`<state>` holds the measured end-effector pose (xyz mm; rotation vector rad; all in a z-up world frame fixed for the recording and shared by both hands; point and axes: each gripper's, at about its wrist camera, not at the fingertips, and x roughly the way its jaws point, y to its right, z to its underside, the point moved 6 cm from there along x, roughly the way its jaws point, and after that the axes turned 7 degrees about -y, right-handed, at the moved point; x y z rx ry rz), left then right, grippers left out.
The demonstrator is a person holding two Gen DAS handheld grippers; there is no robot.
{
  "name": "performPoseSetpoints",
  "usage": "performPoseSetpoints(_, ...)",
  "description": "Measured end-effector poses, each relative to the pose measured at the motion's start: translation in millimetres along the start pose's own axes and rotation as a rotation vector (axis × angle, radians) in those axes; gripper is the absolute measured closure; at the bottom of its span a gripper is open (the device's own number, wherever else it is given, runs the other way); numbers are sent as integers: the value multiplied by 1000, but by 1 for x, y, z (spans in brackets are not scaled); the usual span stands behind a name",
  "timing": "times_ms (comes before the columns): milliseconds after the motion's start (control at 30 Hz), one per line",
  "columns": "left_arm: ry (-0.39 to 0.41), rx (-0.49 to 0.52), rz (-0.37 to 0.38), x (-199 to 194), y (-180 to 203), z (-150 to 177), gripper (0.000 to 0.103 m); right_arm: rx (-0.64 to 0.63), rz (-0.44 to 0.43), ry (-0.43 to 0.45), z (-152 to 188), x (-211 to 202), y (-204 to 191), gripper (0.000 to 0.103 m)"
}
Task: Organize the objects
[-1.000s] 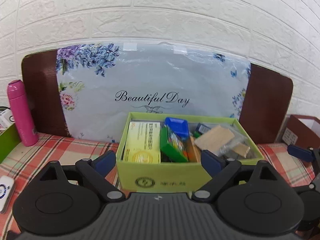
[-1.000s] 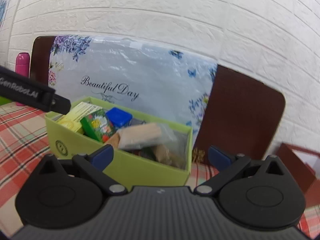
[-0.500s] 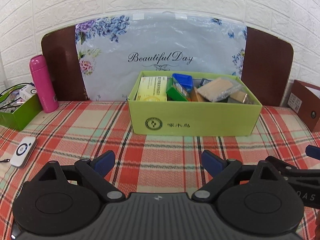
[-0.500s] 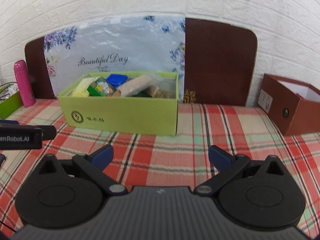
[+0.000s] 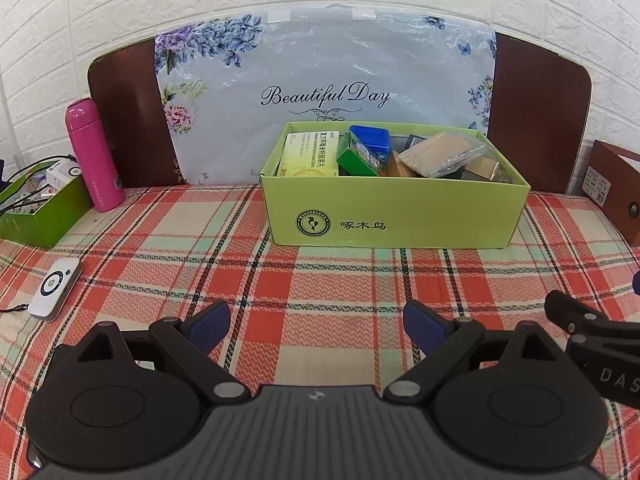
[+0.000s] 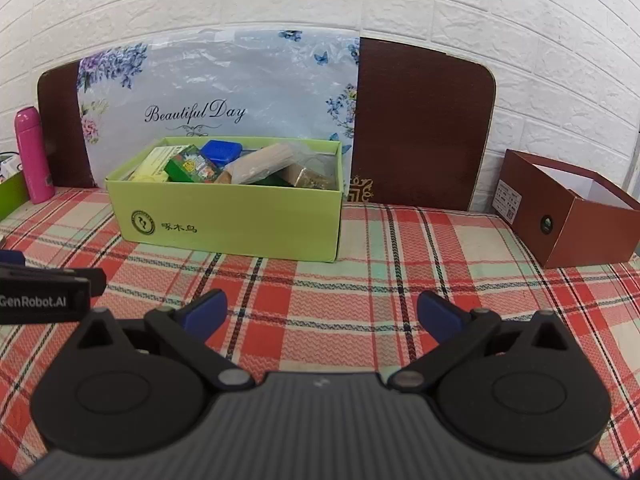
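A light green cardboard box (image 5: 400,216) stands on the plaid tablecloth (image 5: 320,280) near the back; it also shows in the right wrist view (image 6: 240,220). It holds a yellow packet (image 5: 308,156), a green carton (image 5: 358,158), a blue lid (image 5: 370,136), a clear bag of wooden sticks (image 5: 444,152) and other small items. My left gripper (image 5: 316,326) is open and empty, low over the cloth in front of the box. My right gripper (image 6: 322,314) is open and empty, also short of the box.
A pink bottle (image 5: 94,156) and a dark green tray of cables (image 5: 40,208) stand at the left. A white device (image 5: 56,286) lies on the cloth. A brown open box (image 6: 568,216) stands at the right. A floral board (image 5: 320,92) leans on the wall.
Both grippers have pulled back from the green box and dropped lower. The box looks smaller and farther away now. Both stay open and empty.
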<state>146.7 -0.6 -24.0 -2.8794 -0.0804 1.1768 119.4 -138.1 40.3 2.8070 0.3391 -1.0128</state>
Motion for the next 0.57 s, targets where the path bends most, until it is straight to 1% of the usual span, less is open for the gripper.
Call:
performPoseSetpoints(233,-17,7,1,4,2,2,7,8,9,1,2,2,1,0)
performPoseSetpoints(567,-21,9,-3,3,2,2,7,21,-12,-13,6,6,1,0)
